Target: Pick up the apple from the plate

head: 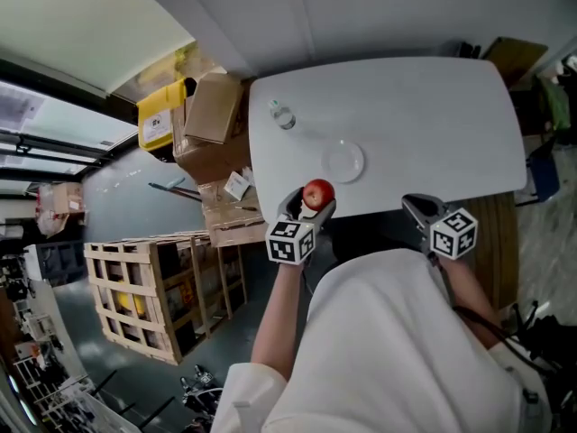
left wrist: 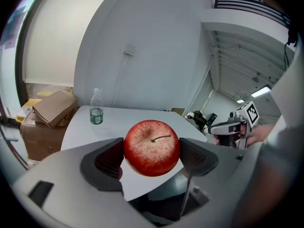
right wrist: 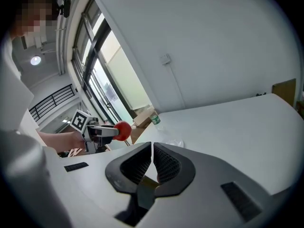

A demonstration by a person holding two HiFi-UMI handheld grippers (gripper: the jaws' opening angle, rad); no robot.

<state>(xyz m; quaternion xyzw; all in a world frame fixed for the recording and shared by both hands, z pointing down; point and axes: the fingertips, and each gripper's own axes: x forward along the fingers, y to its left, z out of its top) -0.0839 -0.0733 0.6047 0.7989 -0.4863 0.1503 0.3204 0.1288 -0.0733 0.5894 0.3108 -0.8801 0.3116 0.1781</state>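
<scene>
A red apple (left wrist: 152, 147) with a short stem is clamped between the dark pads of my left gripper (left wrist: 152, 158), held in the air over the table's near edge. In the head view the apple (head: 317, 193) sits at the tip of the left gripper (head: 308, 206), a little nearer than the clear round plate (head: 343, 161), which lies bare on the white table (head: 415, 115). My right gripper (head: 416, 207) hangs at the near table edge with its jaws pressed together and nothing between them (right wrist: 152, 163). From the right gripper view the apple (right wrist: 123, 130) shows far left.
A small water bottle (head: 282, 115) stands near the table's far left corner. Cardboard boxes (head: 213, 106) and a wooden crate (head: 167, 291) stand on the floor to the left of the table. A dark chair (head: 541, 174) is at the right.
</scene>
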